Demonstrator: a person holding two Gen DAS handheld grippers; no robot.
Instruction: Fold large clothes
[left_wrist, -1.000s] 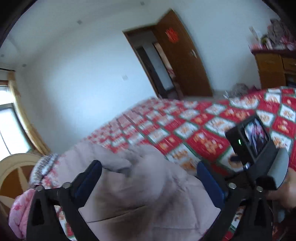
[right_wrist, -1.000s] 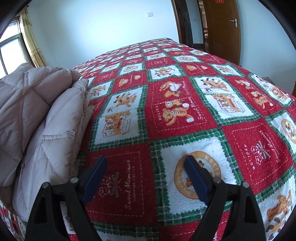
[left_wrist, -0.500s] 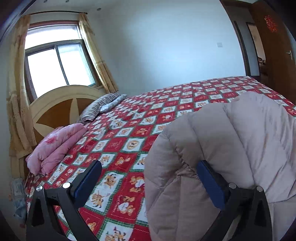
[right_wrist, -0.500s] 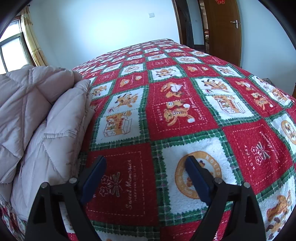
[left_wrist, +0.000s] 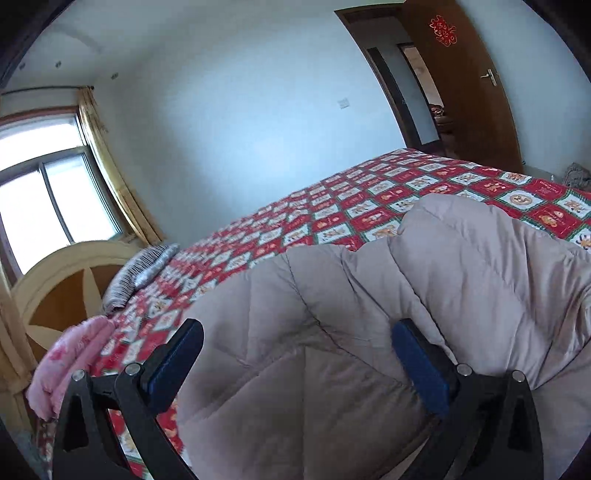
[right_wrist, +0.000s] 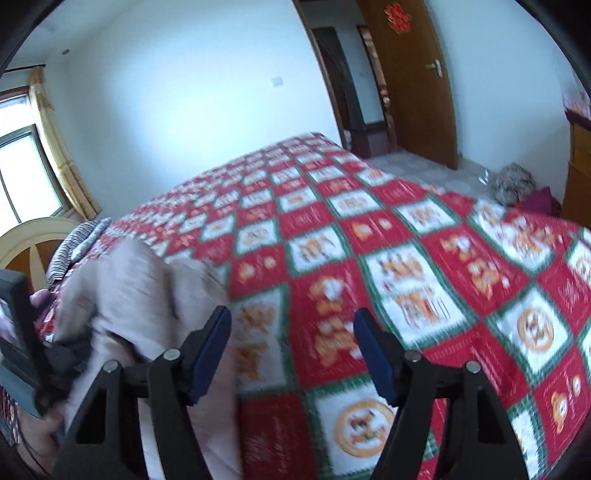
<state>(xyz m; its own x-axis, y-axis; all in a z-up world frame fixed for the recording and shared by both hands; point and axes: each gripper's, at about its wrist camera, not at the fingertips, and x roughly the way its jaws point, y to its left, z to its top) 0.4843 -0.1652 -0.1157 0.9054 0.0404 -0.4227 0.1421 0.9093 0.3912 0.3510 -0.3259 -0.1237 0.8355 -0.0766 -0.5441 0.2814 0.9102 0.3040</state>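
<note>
Both grippers' jaws are gaping, gripping nothing: left gripper (left_wrist: 295, 365) is hovering over the puffy beige quilted coat (left_wrist: 388, 314) lying on the red patchwork bed (right_wrist: 388, 258); slippery padding risks springing unfolded.

Beige quilted puffer coat (left_wrist: 369, 314), bunched and puffed up, lies heaped on the bed's near edge.

Daylight floods in from the window (left_wrist: 44, 206), which is blown out to near white, and casts a cool bluish tint across the wall (left_wrist: 236, 122). Both views bend strongly at the edges — black vignette in the corners. The right wrist view is motion-blurred — the bedspread (right_wrist: 369, 266) pattern smears; the left is sharper.
</note>
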